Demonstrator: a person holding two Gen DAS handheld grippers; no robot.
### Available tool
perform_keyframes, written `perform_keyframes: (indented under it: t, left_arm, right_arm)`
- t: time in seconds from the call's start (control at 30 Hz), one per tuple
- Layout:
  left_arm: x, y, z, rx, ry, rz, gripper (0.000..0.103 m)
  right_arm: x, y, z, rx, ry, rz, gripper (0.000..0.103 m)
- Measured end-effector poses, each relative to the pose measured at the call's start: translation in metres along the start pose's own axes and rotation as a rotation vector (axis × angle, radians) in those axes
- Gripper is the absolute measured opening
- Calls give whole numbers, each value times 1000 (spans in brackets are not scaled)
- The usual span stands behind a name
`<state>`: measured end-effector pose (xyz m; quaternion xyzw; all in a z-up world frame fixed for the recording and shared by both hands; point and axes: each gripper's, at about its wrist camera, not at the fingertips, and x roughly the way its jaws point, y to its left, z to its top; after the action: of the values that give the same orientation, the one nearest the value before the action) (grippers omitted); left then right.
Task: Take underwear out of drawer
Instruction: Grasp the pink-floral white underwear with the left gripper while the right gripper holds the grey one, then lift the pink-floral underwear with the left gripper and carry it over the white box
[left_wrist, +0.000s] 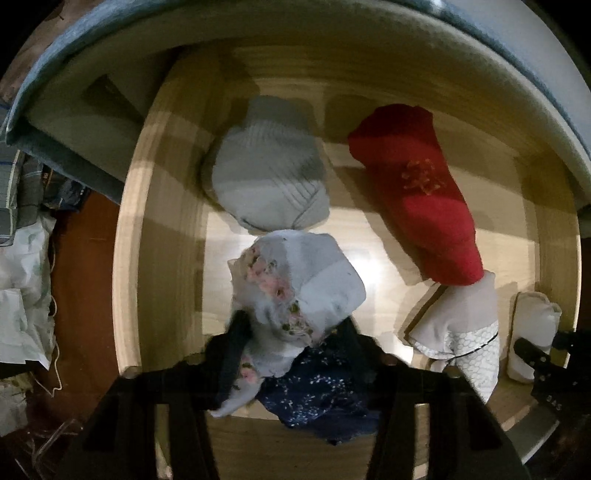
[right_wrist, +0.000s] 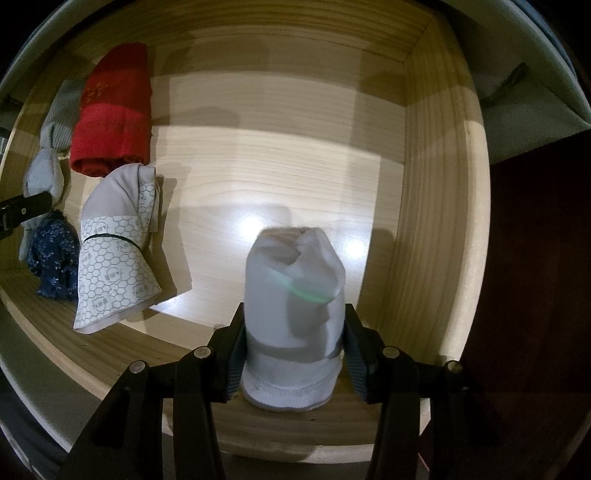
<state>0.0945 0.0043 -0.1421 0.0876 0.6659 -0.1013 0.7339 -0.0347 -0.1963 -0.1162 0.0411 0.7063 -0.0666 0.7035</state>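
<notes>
right gripper (right_wrist: 293, 354) clamps a soft rolled white bundle (right_wrist: 293, 314); left gripper (left_wrist: 295, 354) pinches crumpled floral-edged pale cloth (left_wrist: 295, 288) over speckled navy fabric (left_wrist: 321, 391).

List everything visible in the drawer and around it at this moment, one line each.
Drawer: one, pale wood, open.
Red roll: one, red, back of the drawer.
Grey ribbed roll: one, grey, beside the red roll.
Honeycomb-print roll: one, white with grey print, in front of the red roll.
Navy speckled piece: one, dark blue, under the left tool.
Floral piece: one, white with pink flowers, between the left tool's fingers.
White roll: one, white, clamped.
Left tool: black.
Right tool: black.
</notes>
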Motion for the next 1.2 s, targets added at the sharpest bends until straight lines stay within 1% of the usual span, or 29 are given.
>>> perform_keyframes:
  t: [0.13,0.23,0.33,0.47,0.5,0.6,0.67,0.77,0.87,1.2]
  left_arm:
    - [4,-3,1,15,2,18,37]
    - [5,-4,4,17,10,34,39]
    - [9,-8,5,28,27,50,39]
    - [10,-12,7,53,28,70,39]
    - [10,-13,7,63,24,76,34]
    - [8,-17,5,64,15,89,25]
    - [7,-16,3,67,10,86,22]
    - [3,-12,0,68,0,82,20]
    - [-1,-2,-6,59,-13,70,19]
    - [-29,7,-18,45,-49,27,19]
  right_arm:
    - [1,0,1,0,-2,4,45]
    - [0,0,1,1,-1,4,46]
    - [0,0,0,1,-2,3,46]
    - [0,1,0,0,-2,3,46]
    - [0,1,0,0,-2,3,46]
    - [0,2,0,2,-2,3,46]
    - [0,2,0,1,-2,3,46]
    - [-1,2,0,1,-3,3,46]
    - [-1,2,0,0,-2,4,46]
    - [-1,2,2,0,-3,4,46]
